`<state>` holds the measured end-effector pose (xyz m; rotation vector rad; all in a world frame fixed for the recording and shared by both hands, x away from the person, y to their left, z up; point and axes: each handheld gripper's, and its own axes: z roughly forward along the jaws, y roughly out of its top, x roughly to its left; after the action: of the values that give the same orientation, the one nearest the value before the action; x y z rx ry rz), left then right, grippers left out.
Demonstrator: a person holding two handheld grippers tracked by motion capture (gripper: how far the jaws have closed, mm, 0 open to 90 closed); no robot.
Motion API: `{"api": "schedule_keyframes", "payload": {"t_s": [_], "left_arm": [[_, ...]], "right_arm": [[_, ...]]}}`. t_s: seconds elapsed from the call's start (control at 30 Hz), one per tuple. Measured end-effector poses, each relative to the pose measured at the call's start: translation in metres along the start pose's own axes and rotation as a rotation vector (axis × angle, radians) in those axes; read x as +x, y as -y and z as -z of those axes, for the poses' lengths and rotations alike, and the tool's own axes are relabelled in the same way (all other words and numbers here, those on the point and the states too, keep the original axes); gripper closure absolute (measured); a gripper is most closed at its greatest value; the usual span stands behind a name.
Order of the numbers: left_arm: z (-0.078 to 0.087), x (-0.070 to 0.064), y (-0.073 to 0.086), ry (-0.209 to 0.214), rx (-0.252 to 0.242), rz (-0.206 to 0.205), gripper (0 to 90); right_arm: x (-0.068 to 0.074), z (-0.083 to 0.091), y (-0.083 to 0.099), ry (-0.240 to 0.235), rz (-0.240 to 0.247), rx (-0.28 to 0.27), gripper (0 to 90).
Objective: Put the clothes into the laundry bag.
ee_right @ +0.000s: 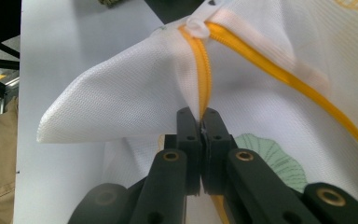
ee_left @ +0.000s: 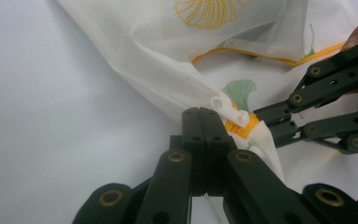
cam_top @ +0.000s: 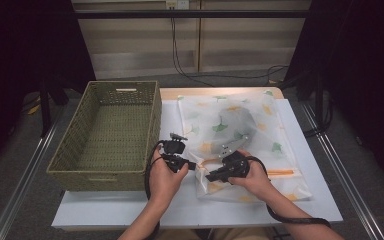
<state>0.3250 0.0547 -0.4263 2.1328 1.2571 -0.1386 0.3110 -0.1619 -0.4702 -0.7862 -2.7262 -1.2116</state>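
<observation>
- No brand, label or writing can be read on anything here.
- The bag (cam_top: pixel 240 135), a white mesh pouch printed with green and yellow ginkgo leaves, lies flat on the right half of the desk (cam_top: pixel 130 210), its long axis running from the far edge toward the near edge and leaning a little to the right.
- Something grey (cam_top: pixel 235 120) shows dimly through the mesh in the far half of the bag.
- The yellow zip (ee_right: pixel 200 79) runs along the bag's near end, roughly parallel to the desk's near edge; its white slider (ee_left: pixel 233 114) sits at the bag's near left corner.
- The left tongs (cam_top: pixel 192 165) are pressed together on the mesh right beside the slider, at that near left corner.
- The right tongs (cam_top: pixel 210 177) are also pressed together, pinching the zip's edge just next to the left pair; the fabric is pulled up into a peak there.
- Both hands sit close together near the middle of the desk's near edge.
- A woven green basket (cam_top: pixel 152 115) stands on the left half of the desk, its right wall just beside the bag.
</observation>
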Motion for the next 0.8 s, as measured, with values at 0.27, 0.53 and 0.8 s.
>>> {"api": "schedule_keyframes", "payload": {"t_s": [0.27, 0.53, 0.8], "left_arm": [[-0.002, -0.005, 0.000, 0.041, -0.026, -0.032, 86.9], [0.004, -0.002, 0.004, 0.028, -0.006, -0.001, 67.8], [0.011, -0.006, 0.011, 0.061, -0.016, 0.022, 47.2]], "right_arm": [[0.003, -0.003, 0.000, -0.001, -0.004, 0.007, 88.9], [0.001, -0.003, 0.001, -0.003, -0.002, 0.004, 88.9], [0.001, -0.003, 0.001, -0.001, -0.013, -0.002, 88.9]]}}
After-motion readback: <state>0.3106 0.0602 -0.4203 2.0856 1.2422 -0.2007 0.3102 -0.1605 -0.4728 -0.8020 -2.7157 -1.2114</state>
